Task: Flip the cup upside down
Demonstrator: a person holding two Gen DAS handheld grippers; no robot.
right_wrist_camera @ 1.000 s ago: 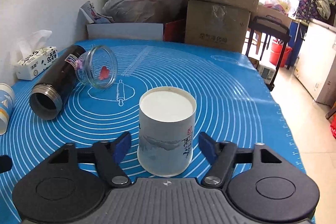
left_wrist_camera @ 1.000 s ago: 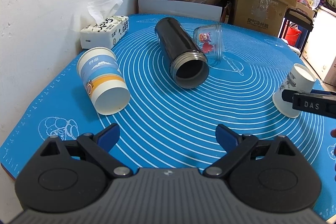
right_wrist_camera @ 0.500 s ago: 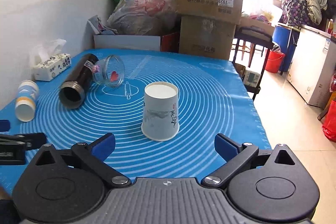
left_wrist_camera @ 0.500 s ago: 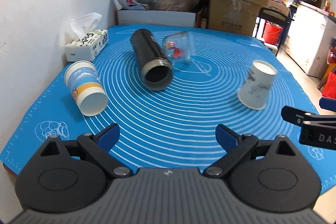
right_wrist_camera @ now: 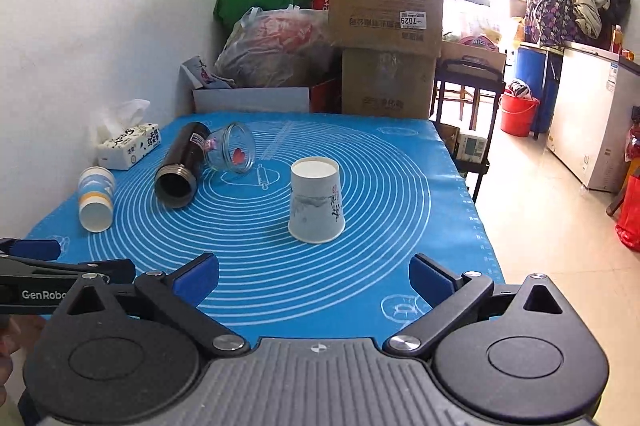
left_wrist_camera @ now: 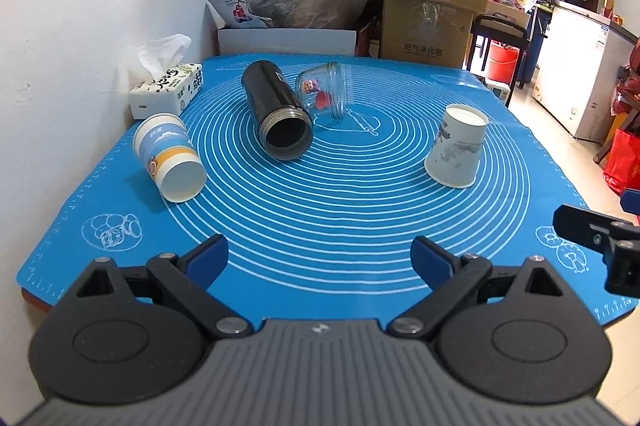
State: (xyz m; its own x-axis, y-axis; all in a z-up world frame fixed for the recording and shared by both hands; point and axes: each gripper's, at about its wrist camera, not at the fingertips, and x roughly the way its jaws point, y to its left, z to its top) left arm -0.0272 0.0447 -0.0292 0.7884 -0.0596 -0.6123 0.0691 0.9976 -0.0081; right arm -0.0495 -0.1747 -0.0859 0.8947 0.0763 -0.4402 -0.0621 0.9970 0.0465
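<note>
The white paper cup [right_wrist_camera: 316,204] stands mouth-down on the blue mat [right_wrist_camera: 360,266], its flat base facing up, on the right-hand part of the table and well apart from everything else; from how it sits, the flip looks finished and the step in hand is to clear away without disturbing it. The right gripper [right_wrist_camera: 314,276] hangs near the front edge of the mat with its jaws spread wide and nothing between them, the cup ahead of it and clear of both fingers. The left gripper [left_wrist_camera: 320,258] is likewise released and empty, looking over the mat from the near left side. To do this well, I would draw the right gripper straight back along its own line instead of swinging sideways, since a light paper cup would tip or skid at the slightest brush from a finger. Keep the jaws apart until they are well away, and keep the tool above the mat so it does not drag the soft surface under the cup. The other things need no handling: a blue and yellow paper cup [left_wrist_camera: 170,158] lies on its side near the left edge, a dark flask [left_wrist_camera: 278,110] lies with its open mouth toward the camera, a small glass jar [left_wrist_camera: 326,94] lies touching or just beside it, and a tissue box [left_wrist_camera: 168,88] sits by the wall.
</note>
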